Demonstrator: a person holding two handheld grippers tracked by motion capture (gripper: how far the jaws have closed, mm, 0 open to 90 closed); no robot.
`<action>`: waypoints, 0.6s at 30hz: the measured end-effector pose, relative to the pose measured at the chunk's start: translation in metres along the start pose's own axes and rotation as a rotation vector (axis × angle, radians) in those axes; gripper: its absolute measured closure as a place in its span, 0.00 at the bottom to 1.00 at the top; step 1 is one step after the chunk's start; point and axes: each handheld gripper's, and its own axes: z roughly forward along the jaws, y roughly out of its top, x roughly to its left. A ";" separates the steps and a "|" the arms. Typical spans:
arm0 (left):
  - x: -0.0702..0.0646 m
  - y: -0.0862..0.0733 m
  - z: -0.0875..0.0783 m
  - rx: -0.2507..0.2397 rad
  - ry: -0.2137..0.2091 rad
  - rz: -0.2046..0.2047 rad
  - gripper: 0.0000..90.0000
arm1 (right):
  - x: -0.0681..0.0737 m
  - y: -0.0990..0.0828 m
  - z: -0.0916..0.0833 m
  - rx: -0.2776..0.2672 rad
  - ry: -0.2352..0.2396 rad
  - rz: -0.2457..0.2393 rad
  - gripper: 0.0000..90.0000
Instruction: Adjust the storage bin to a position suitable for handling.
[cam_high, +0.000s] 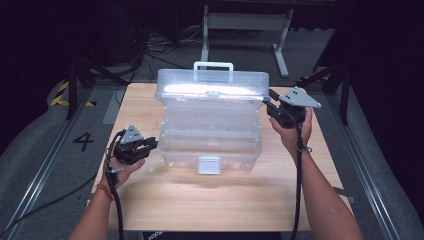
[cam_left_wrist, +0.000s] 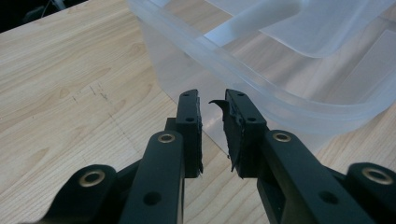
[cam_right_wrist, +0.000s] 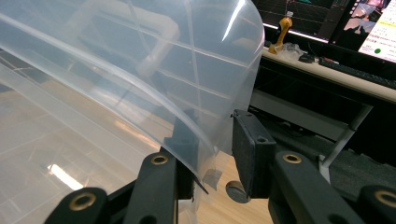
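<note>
High view: we see a clear plastic toolbox (cam_high: 210, 125) mid-table (cam_high: 210, 200), left gripper (cam_high: 150, 145) at its 8 o'clock, right gripper (cam_high: 268, 100) at its 2 o'clock. Left gripper view: our jaws stand slightly parted, empty, beside the box wall. Right gripper view: jaws spread astride the lid edge (cam_right_wrist: 205, 135); monitors (cam_right_wrist: 369, 23) at 1 o'clock.

Wooden table (cam_high: 210, 200) brightly lit from above, dark surroundings left in shadow, strong white glare seen on the clear plastic box (cam_high: 210, 91) lid, soft shadow cast under the box front, high view slightly soft, close jaws blurred in both gripper views.
</note>
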 end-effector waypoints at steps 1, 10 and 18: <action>0.000 0.000 0.000 0.000 0.000 0.000 0.85 | -0.001 0.001 0.001 -0.002 -0.001 0.000 0.79; 0.001 0.000 0.001 -0.003 -0.002 -0.006 0.84 | -0.005 0.005 0.007 -0.005 -0.001 0.020 0.80; 0.001 0.001 0.002 -0.002 0.008 -0.013 0.82 | -0.009 0.008 0.011 0.003 -0.001 0.033 0.80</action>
